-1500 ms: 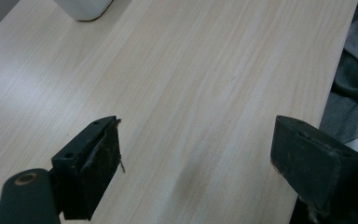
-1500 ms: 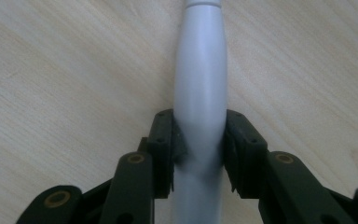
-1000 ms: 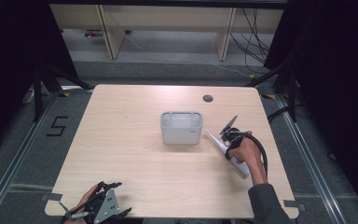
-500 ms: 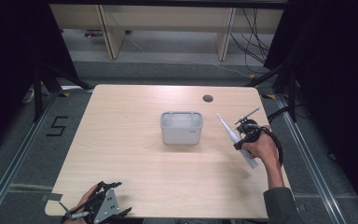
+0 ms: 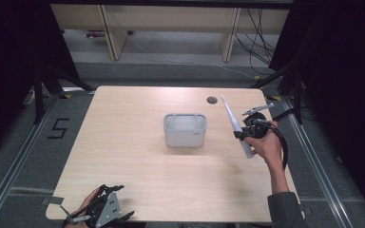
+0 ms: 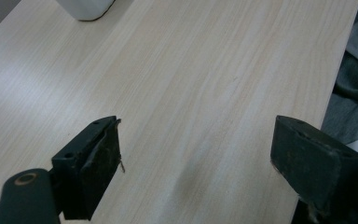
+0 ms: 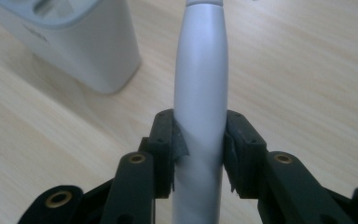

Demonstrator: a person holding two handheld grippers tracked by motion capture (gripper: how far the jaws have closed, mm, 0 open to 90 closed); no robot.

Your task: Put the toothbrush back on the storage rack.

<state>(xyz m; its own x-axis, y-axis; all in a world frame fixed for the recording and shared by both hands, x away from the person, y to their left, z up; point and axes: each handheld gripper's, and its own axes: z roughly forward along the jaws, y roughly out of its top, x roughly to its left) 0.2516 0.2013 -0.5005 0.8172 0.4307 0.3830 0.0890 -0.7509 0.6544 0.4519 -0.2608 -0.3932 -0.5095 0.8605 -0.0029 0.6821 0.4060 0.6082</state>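
light wood table [image 5: 138,180] takes up most of the high view, dark floor and shelving behind it. round dark hole [image 5: 212,100] in the tabletop near the far edge, right of middle. white holder [image 5: 185,129] with compartments in its top stands upright near the table's middle; in the right gripper view its corner sits upper left [image 7: 79,42], in the left gripper view just its rounded base shows at the top edge [image 6: 85,8].

person's right hand [image 5: 266,145] is over the right side of the table, sleeve at the bottom right. right gripper [image 5: 243,134] held off the table, cable looping down beside the wrist. its jaws are clamped on the handle of a white electric toothbrush [image 5: 235,127], pads pressing both sides of the grey-white handle [image 7: 200,93] in the right gripper view. toothbrush is tilted, brush head up and away toward the far edge near the hole, butt end low by the hand; it is right of the holder, clearly apart from it, not touching the table.

left gripper [image 5: 102,213] sits at the near left edge of the table in the person's left hand, grey plate on top. its jaws stand wide apart [image 6: 196,158], nothing between them, bare wood below.
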